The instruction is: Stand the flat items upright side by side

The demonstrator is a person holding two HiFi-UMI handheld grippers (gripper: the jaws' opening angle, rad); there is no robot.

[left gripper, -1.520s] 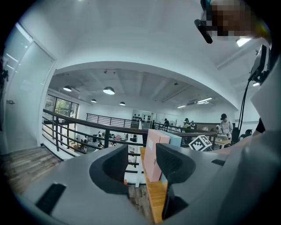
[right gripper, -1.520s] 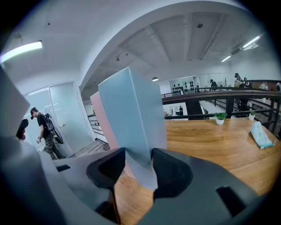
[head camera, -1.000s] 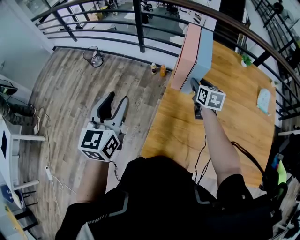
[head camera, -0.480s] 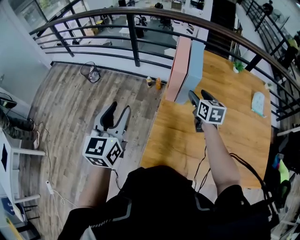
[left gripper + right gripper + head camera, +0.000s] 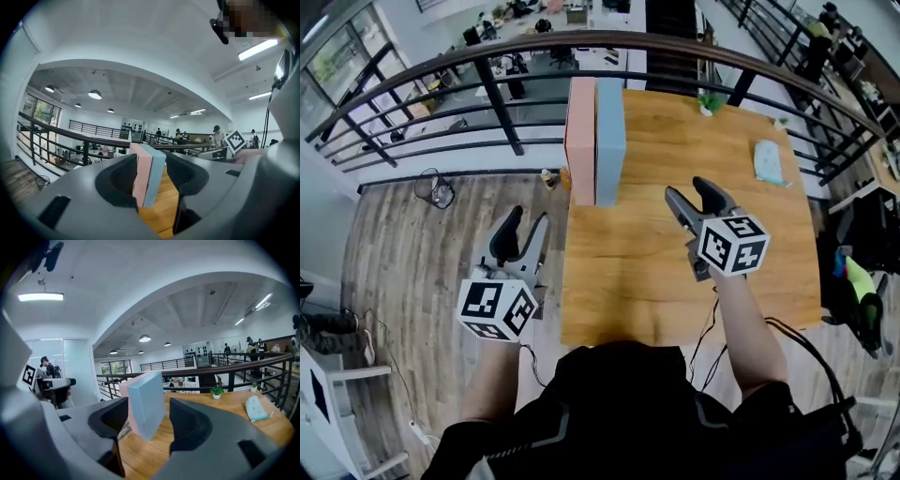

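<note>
Two slabs, one pink [image 5: 580, 141] and one blue [image 5: 610, 141], stand upright with broad faces touching at the far left of the tabletop [image 5: 694, 281], probably so each props the other. Your right gripper [image 5: 689, 190] hangs well short of them, jaws opening with nothing between, and your left gripper [image 5: 528, 220] sits off the tabletop over the floor, jaws partly apart and empty, so the pair stands unaided. That makes two slabs and two grippers, plus one small plant [image 5: 707, 101] and one pale blue object [image 5: 767, 161] far right.

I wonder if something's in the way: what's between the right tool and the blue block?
Only bare wooden table lies between the right tool and the blue block, seen in the head view. Its jaws are opening, empty.
</note>
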